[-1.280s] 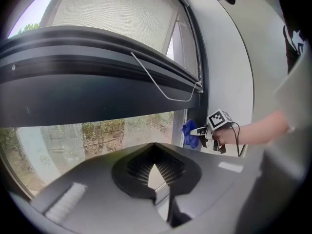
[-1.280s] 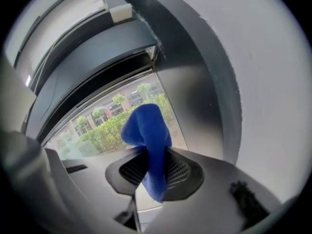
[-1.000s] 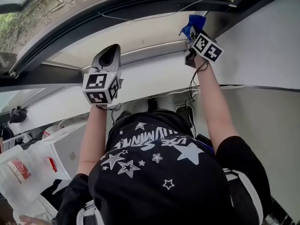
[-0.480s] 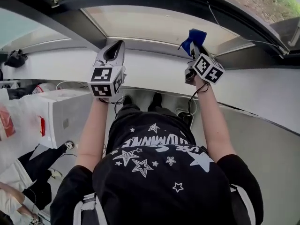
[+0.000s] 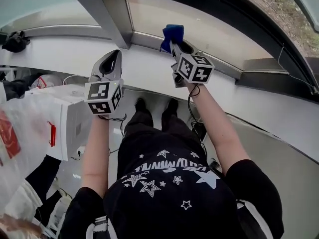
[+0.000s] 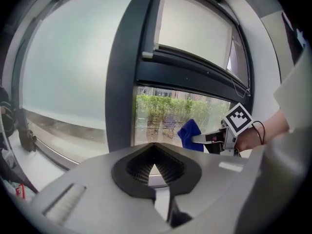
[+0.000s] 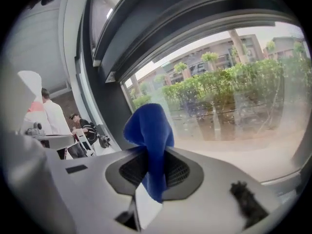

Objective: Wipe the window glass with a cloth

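1. The left gripper (image 5: pixel 112 62), jaws together on nothing, hangs idle before the dark frame post (image 5: pixel 104 11).
2. The right gripper (image 5: pixel 173 43) is clamped on the blue cloth (image 5: pixel 172 33), at the lower left corner of the window glass (image 5: pixel 209 29).
3. The glass looks hazy throughout. Wiping seems barely begun, with most of the pane left.

We are facing a run of windows where a dark frame post (image 6: pixel 122 72) is dividing a frosted pane (image 6: pixel 68 67) from the clear window glass (image 6: pixel 158 110), and daylight is pouring through onto the white sill (image 5: pixel 144 72) below. Outside we are seeing green hedges (image 7: pixel 234 91) and pale buildings (image 7: pixel 214 48) under a bright sky. Beneath us a grey floor (image 5: pixel 284 153) is showing, and a white box (image 5: pixel 75 121) is standing off to the left below the sill.
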`<state>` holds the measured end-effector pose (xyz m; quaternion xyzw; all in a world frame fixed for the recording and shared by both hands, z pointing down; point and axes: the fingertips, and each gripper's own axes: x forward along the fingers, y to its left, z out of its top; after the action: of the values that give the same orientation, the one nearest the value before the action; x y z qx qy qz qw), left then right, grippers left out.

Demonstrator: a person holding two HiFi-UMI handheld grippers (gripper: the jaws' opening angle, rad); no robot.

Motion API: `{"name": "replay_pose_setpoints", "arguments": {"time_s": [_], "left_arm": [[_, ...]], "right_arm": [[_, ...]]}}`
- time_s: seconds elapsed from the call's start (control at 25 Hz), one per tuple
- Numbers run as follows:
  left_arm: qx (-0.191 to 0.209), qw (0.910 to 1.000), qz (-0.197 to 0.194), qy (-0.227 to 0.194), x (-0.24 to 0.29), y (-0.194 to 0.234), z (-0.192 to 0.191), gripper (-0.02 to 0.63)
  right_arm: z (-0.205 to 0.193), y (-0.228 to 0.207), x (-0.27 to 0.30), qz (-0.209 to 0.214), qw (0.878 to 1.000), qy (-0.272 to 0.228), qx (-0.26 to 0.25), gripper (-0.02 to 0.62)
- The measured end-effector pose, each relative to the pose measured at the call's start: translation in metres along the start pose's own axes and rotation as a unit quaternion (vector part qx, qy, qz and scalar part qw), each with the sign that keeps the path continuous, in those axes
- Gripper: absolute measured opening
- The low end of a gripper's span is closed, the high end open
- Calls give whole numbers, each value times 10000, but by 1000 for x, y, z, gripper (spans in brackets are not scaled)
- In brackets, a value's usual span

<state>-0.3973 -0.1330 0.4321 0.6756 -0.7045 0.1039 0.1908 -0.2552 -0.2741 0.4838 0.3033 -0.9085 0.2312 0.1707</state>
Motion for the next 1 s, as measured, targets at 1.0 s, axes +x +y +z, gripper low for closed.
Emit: {"name": "replay_pose_setpoints", "arguments": {"time_s": [1.0], "left_arm": [[23,9989,-453,112,65,-8,-51,9]], "right_arm": [[-17,-23,97,-64,9995,-167,-265,74]]}}
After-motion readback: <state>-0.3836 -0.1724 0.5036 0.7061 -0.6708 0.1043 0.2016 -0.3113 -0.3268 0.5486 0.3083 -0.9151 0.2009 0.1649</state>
